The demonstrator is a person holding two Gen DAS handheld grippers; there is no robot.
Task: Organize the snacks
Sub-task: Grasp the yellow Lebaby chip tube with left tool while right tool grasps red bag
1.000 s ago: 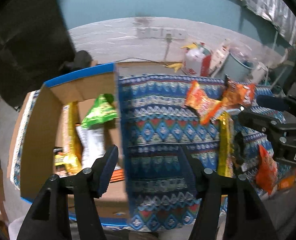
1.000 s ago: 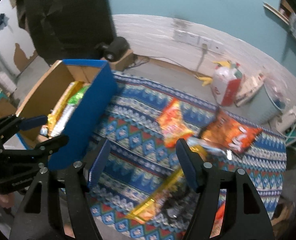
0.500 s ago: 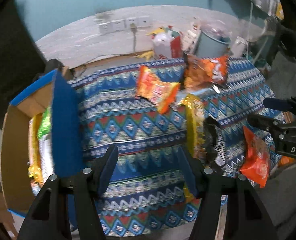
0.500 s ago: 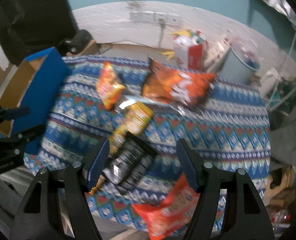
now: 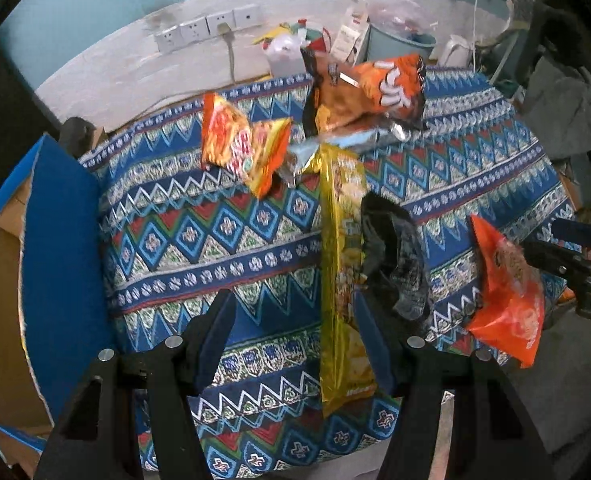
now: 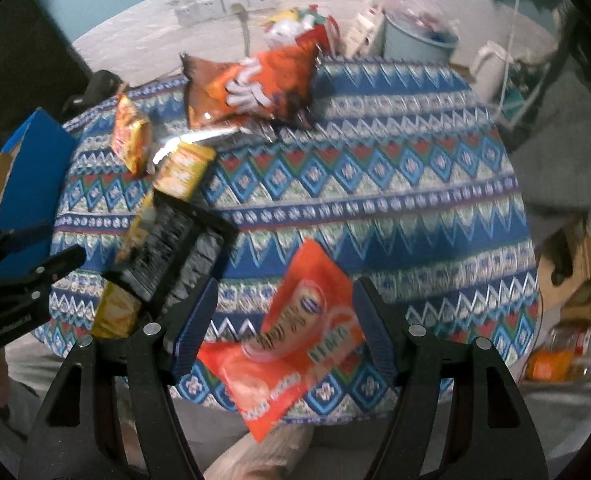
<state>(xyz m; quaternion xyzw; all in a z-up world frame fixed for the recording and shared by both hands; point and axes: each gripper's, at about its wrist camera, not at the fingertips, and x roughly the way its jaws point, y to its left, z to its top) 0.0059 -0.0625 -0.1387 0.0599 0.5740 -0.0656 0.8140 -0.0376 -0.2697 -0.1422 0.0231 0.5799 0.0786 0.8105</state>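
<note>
Your right gripper [image 6: 285, 320]: fingers spread, empty, straddling orange packet [image 6: 295, 336] at counter [image 6: 415, 184] near edge; long axis diagonal, near end overhanging. Your left gripper [image 5: 291, 324]: fingers apart, empty, gold packet [image 5: 341, 264] beside its right finger, running lengthwise away.

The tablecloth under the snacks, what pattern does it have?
Blue tablecloth with zigzag and diamond bands; clearest in the left wrist view.

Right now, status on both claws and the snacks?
Both claws open, empty. Right claw over red-orange packet. Left claw beside yellow packet. Nothing blocking.
</note>
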